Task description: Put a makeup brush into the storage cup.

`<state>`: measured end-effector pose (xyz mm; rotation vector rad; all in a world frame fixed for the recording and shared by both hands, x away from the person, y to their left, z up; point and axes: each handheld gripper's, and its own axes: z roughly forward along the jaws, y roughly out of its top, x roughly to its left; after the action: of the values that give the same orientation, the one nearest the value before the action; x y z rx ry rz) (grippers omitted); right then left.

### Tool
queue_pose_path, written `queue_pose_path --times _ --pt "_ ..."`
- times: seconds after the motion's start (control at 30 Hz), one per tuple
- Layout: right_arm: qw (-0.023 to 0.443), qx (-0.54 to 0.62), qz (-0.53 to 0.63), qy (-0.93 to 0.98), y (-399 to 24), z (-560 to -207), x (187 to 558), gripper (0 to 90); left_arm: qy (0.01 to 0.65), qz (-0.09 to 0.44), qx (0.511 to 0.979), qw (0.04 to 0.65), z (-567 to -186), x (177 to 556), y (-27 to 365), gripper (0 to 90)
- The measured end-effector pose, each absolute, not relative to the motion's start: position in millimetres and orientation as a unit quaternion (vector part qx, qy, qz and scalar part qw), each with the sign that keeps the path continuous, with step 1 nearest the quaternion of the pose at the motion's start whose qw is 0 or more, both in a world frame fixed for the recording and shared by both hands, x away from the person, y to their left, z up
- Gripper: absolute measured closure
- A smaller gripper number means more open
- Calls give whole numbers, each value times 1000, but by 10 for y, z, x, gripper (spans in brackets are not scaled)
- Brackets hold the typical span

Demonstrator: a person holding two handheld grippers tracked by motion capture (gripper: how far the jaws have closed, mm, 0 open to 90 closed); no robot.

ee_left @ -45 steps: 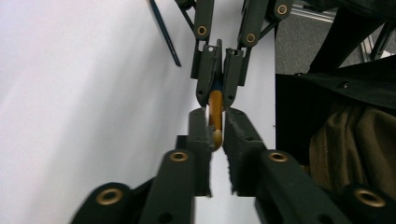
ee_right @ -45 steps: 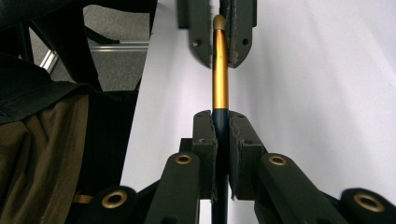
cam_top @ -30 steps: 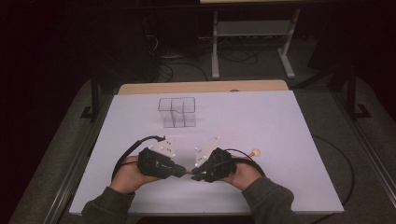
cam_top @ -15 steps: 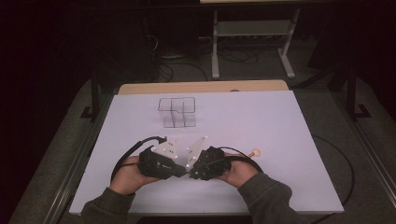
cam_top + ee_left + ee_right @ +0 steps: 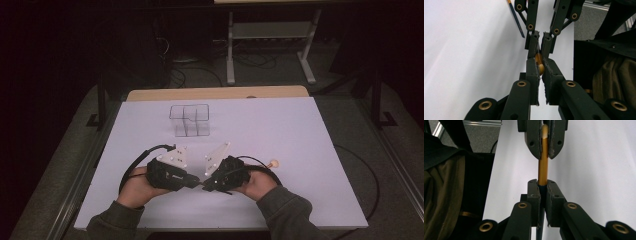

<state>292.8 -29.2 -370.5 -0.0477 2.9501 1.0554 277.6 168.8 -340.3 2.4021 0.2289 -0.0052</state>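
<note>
Left hand (image 5: 136, 187): comes in from the near edge of the worktop (image 5: 280, 125), gripping the left tool (image 5: 192, 183), which points right toward the other tool.
Right hand (image 5: 257, 184): mirrors it, with the right tool (image 5: 206, 186) pointing left; the two tool tips meet nose to nose.
Left tool state: jaws closed on the rounded gold end of a thin stick (image 5: 543, 157), seen close in the left gripper view (image 5: 539, 65).
Right tool state: jaws clamped on the same stick where the gold gives way to a dark section.
Stick: spans the short gap between the two tools, held at both ends, above the worktop, nearer the person than the clear box.
Clear box (image 5: 189, 120): compartmented, see-through, on the worktop beyond the tools; contents cannot be made out.
Small round bead (image 5: 273, 163): just right of the right tool.
</note>
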Motion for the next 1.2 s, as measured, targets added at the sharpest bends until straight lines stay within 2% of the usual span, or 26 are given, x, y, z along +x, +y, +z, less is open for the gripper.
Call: queue_pose_path --times 0.3,0.43,0.8,0.83,0.87,0.93,1.2 --pt "0 -16 345 938 -285 -3701 2919 816 88 -11 927 364 -3385 2787 1716 840" --pt "7 -11 335 942 -288 -3660 2915 769 88 -10 928 362 -3369 2781 1722 841" --pt "6 -18 329 944 -264 -3656 2912 825 90 -7 928 361 -3369 2771 1716 834" --pt "2 -17 334 942 -268 -3660 2917 826 90 -4 927 363 -3362 2778 1724 828" --pt "-3 -12 340 940 -284 -3661 2931 827 94 -1 924 371 -3359 2783 1731 749" --pt "-3 -11 346 938 -309 -3663 2966 826 99 -1 922 373 -3347 2785 1751 715" --pt "-15 16 370 929 -417 -3639 3090 825 124 4 914 386 -3328 2812 1865 685"
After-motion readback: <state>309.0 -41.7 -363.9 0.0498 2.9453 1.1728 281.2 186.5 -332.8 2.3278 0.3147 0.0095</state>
